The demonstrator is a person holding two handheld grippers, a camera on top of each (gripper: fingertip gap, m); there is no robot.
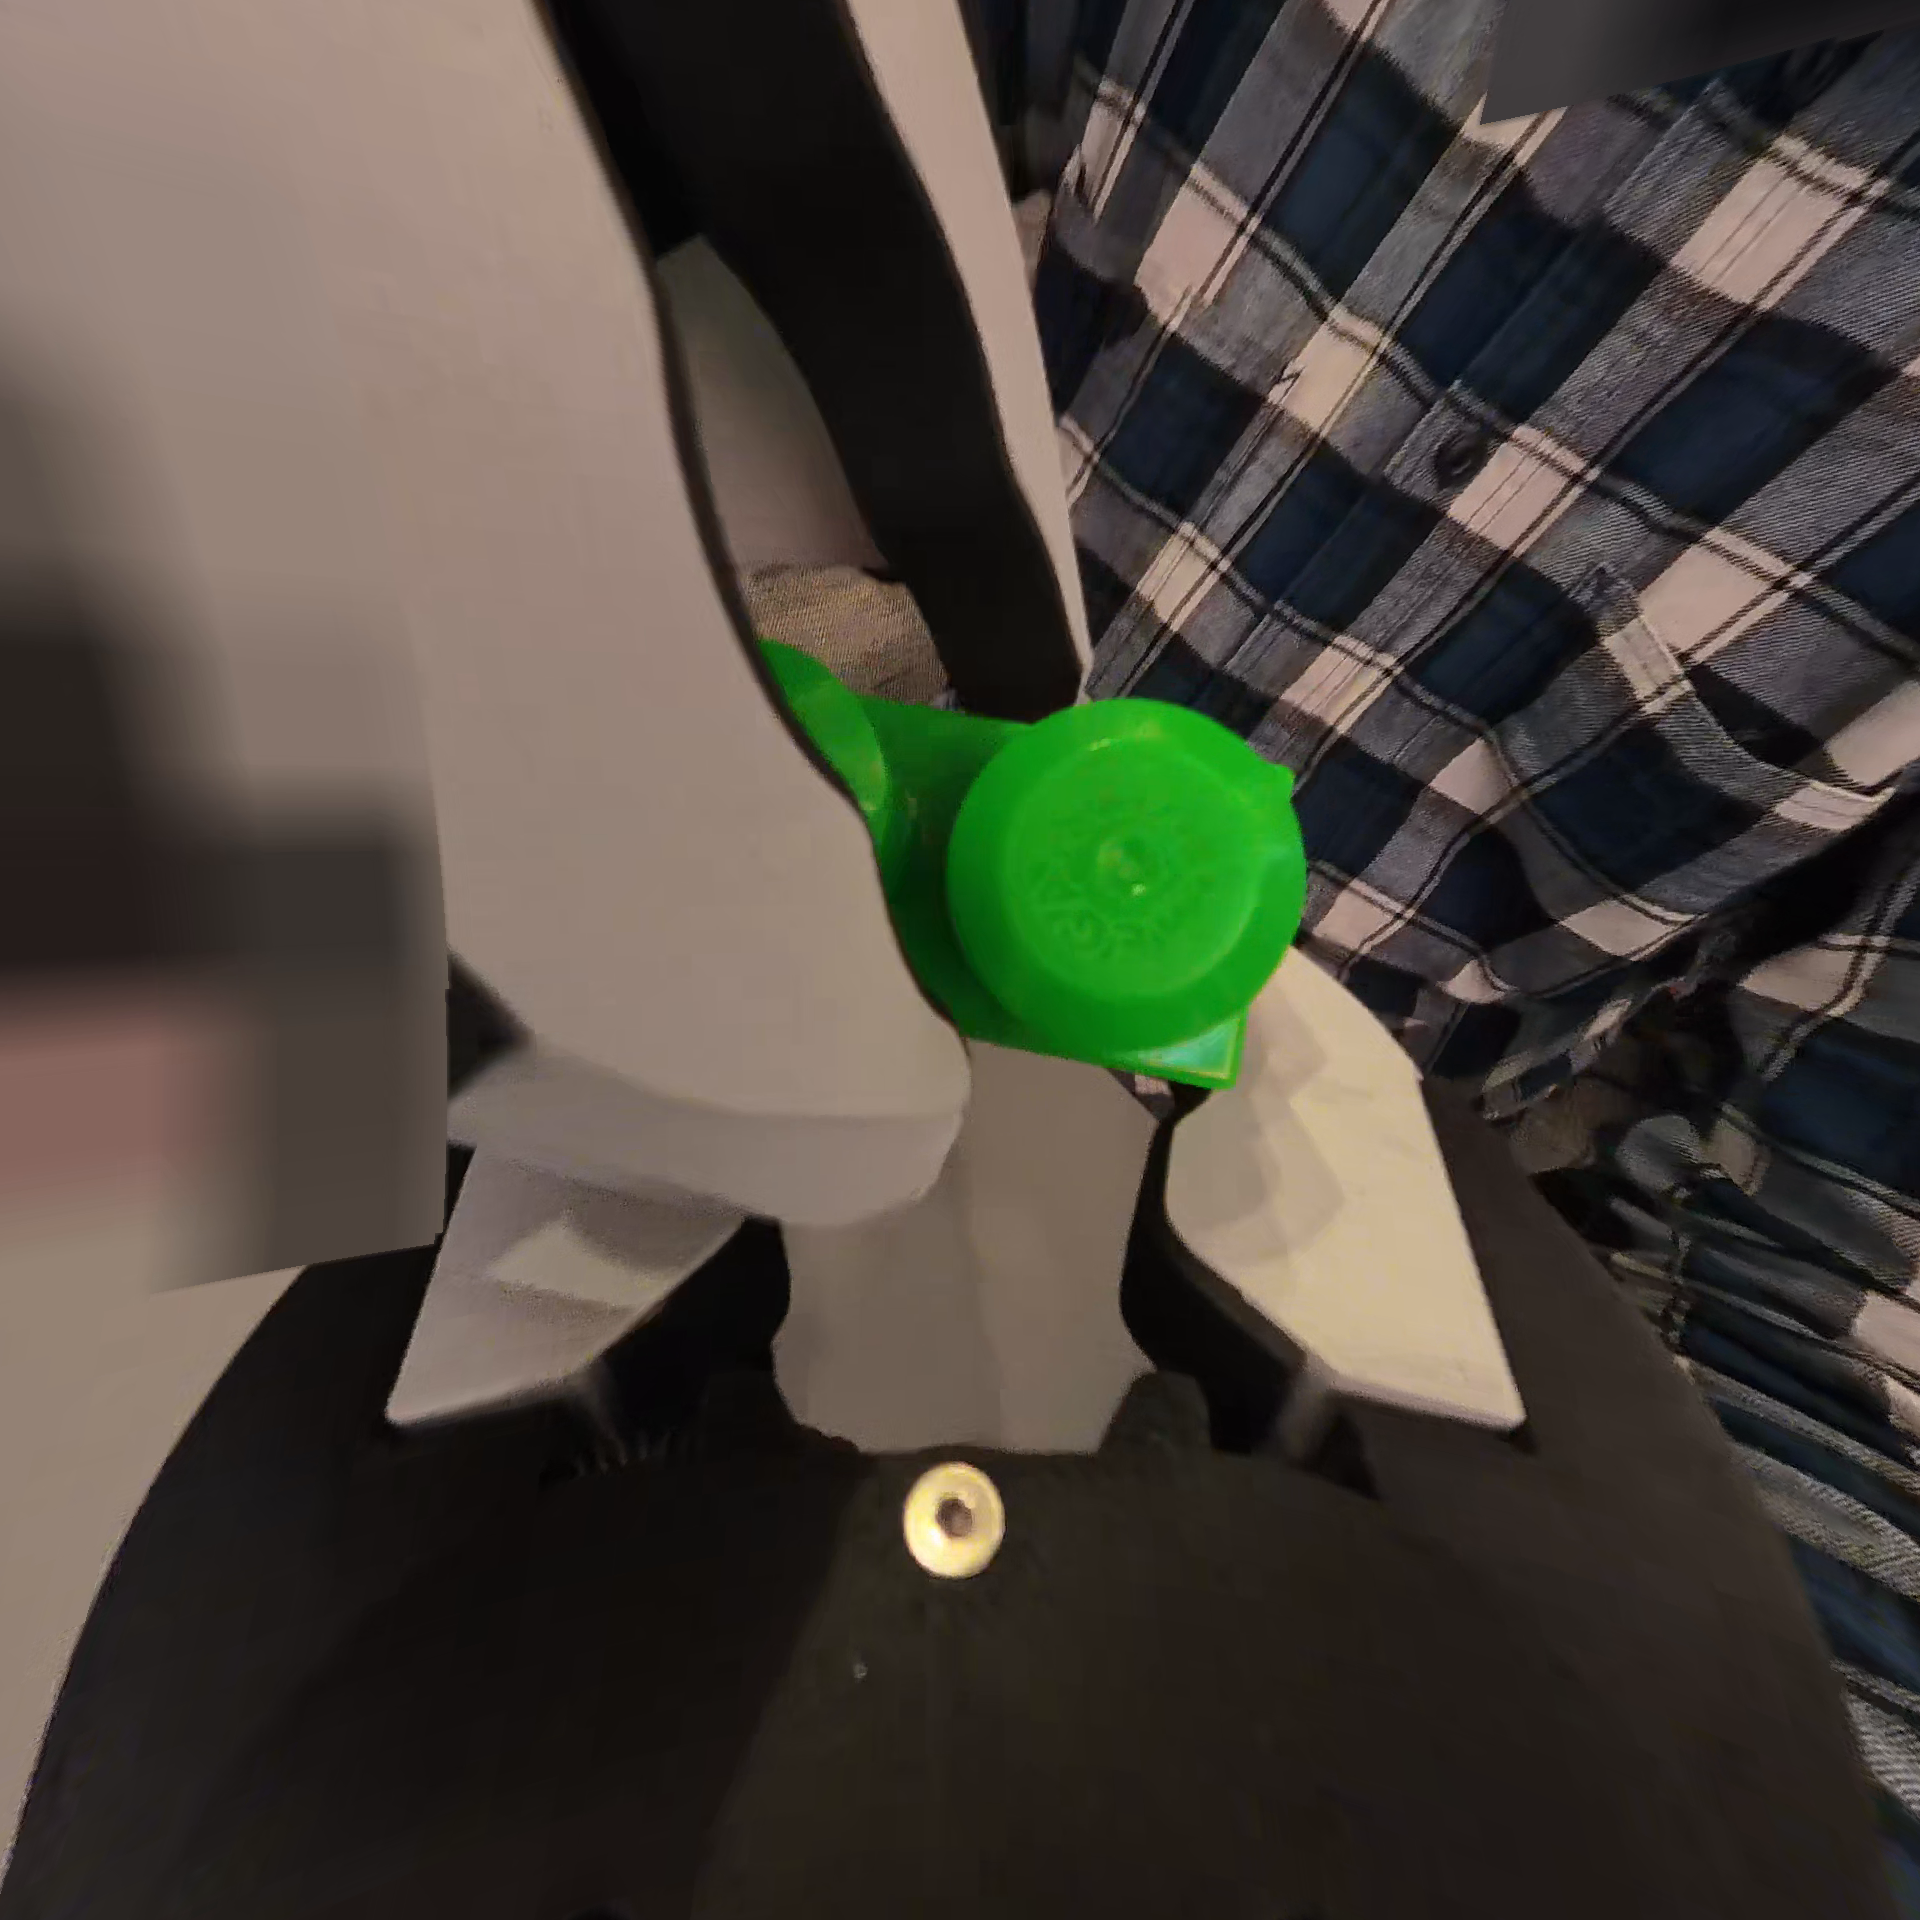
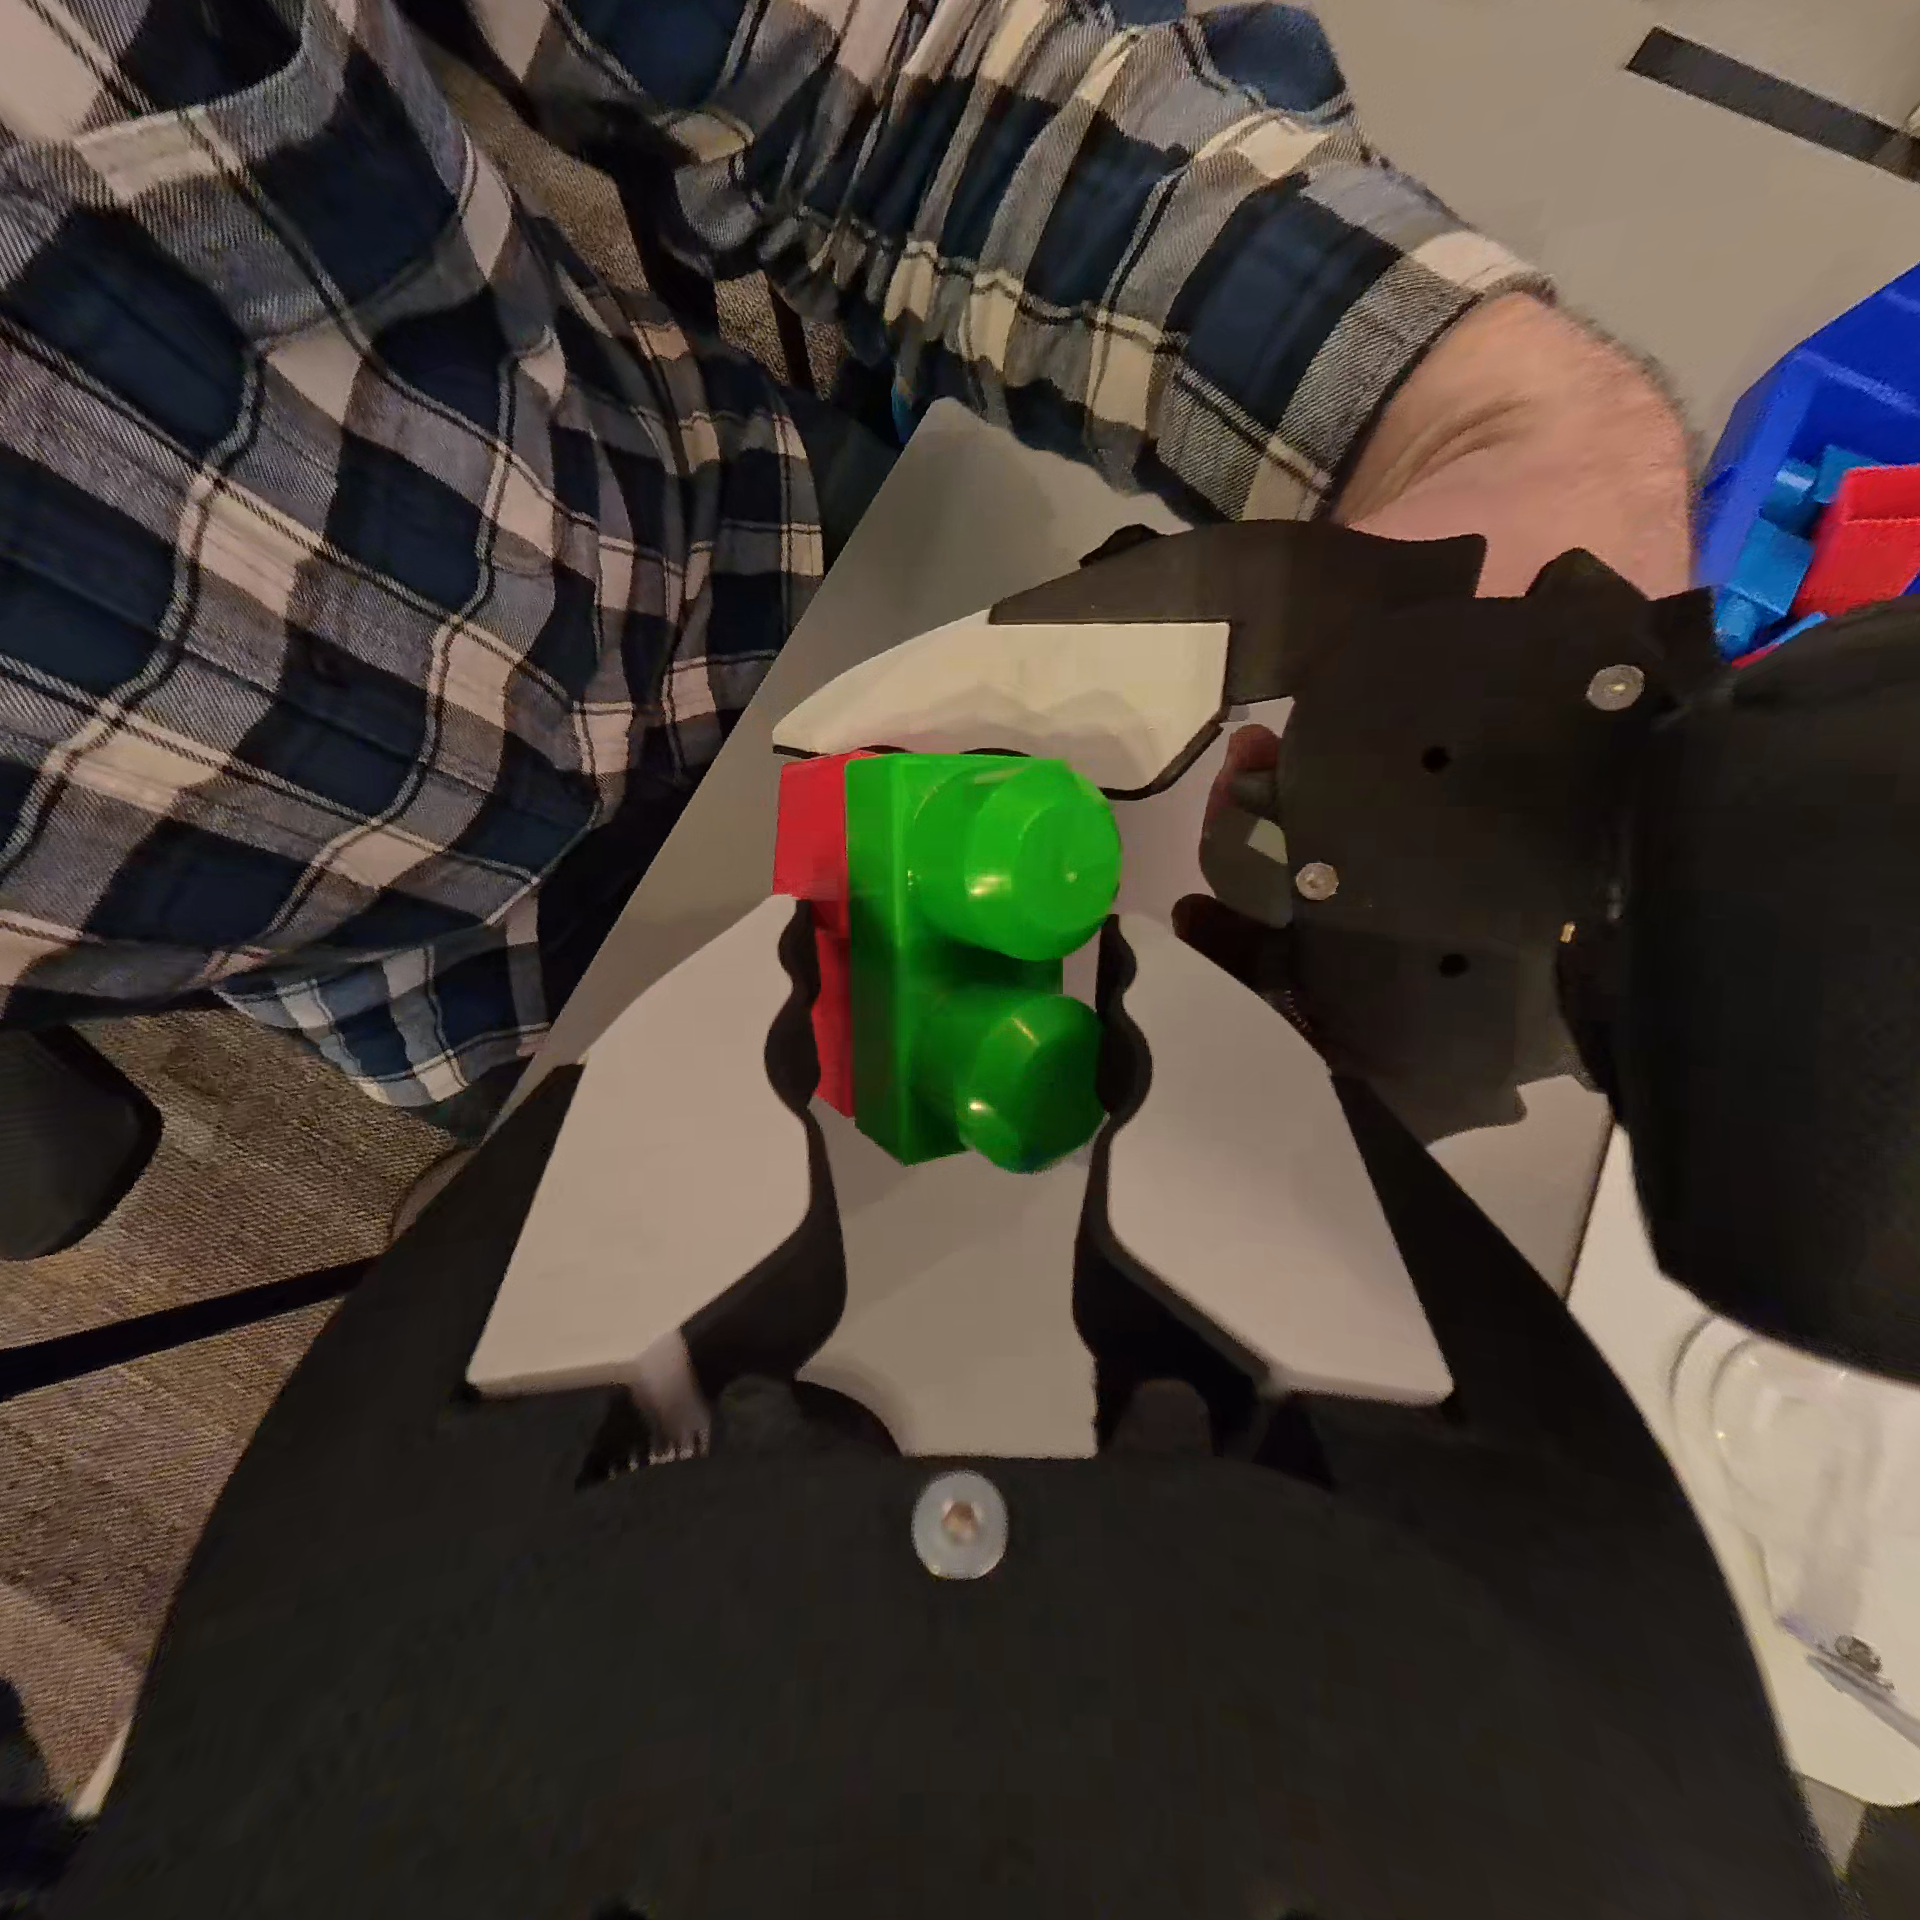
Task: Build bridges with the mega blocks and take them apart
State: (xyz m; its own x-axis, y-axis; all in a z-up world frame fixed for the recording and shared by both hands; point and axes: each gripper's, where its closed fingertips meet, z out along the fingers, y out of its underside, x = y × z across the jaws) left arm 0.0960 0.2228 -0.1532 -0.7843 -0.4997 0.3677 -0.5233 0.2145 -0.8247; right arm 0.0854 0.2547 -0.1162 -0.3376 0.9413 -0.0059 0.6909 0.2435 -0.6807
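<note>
A: Gripping what, the right gripper?

B: A green block with 2 studs, a red block stuck on its 9 o'clock face; both pads press in. Long axis runs 12 to 6, along the fingers.

A: And the left gripper?

B: It reaches in from 3 o'clock, 1 finger on the pair's far end; probably clamped end to end.

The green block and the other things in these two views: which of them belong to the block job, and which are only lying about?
Belong to the job:
- green block, between the right gripper's fingers
- red block joined to it
- left gripper, holding the pair's ends
- blue bin with more blocks

Lying about:
- clear dome
- black tape strip
</note>
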